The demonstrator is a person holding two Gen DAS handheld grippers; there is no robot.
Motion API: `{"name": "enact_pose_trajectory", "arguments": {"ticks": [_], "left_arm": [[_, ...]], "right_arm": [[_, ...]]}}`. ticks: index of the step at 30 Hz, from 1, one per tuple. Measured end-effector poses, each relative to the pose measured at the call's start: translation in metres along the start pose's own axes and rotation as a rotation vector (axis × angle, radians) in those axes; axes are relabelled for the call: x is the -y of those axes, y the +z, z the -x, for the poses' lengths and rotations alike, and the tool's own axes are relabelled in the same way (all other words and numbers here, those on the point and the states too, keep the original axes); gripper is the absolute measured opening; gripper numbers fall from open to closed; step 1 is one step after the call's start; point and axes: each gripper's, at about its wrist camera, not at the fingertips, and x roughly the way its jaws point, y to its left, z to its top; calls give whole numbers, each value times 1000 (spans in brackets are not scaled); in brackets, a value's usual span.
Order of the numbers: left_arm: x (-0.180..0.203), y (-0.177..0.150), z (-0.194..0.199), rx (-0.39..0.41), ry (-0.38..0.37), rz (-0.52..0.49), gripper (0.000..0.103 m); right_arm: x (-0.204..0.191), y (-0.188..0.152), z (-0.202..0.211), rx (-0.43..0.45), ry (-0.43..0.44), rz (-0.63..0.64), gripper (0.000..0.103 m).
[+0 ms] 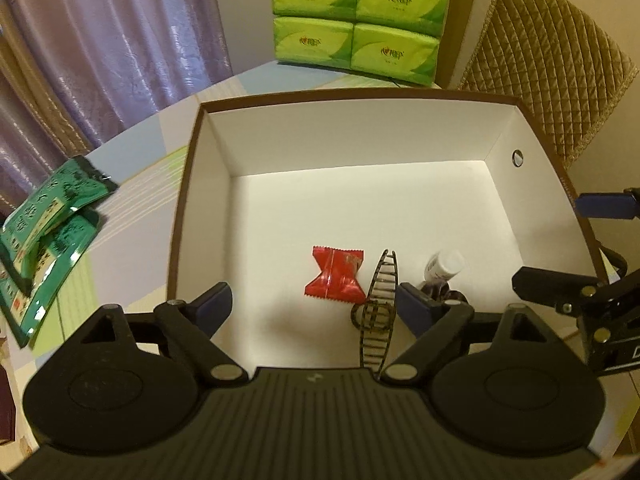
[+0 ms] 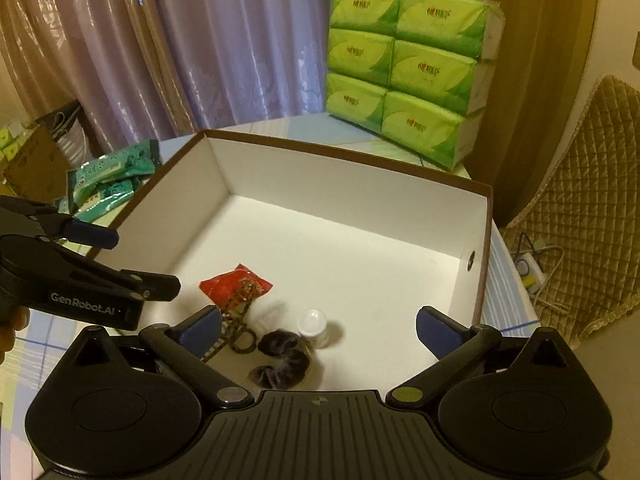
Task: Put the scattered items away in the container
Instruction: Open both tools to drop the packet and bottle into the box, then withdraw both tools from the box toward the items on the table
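Each hand-held gripper, left (image 1: 316,304) and right (image 2: 320,332), is spread and empty; green packets (image 1: 48,216) may be left outside the box (image 1: 192,160).

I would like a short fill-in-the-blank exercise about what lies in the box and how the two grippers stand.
1. The snack packet lying inside the box is ___ in colour.
2. The small bottle in the box has a ___ cap.
3. The jaws of the left gripper and the right gripper are both ___.
4. The green packets lie ___ the box.

Missing words: red; white; open; outside
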Motion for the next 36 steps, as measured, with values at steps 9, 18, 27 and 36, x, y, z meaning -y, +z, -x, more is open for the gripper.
{"name": "enact_pose_trajectory", "arguments": {"ticks": [9,18,27,36], "left_arm": [[0,-20,47,64,13,15,89],[-4,-50,91,111,24,34,91],[0,-95,111,106,30,54,93],[6,-143,105,52,-7,125,93]], "right_arm": [[-10,-15,37,67,21,-17,101],[-12,-40,78,133,34,-35,101],[-13,-79,97,134,43,-63,101],[-15,-120,96,66,37,-87,101]]}}
